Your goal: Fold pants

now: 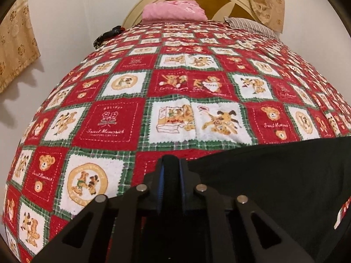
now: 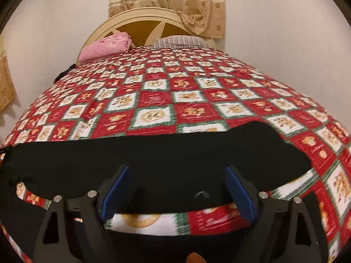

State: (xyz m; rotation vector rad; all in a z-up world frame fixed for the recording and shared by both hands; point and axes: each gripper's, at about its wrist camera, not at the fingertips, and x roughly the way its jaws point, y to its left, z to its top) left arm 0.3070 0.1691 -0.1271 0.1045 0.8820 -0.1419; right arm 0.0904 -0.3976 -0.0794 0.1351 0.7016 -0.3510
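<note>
Left wrist view: the left gripper (image 1: 170, 164) has its blue-padded jaws pressed together at the edge of the black pants (image 1: 274, 175), matte cloth lying flat on the fuzzy teddy-bear patchwork quilt (image 1: 136, 109). The right gripper (image 2: 176, 173) hovers spread wide over them.

Warm indoor light, fisheye warp w/ dark corners, right view motion-blurred.

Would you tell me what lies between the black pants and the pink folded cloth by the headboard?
Only bare quilt lies between the black pants and the pink cloth, seen in the right wrist view.
</note>
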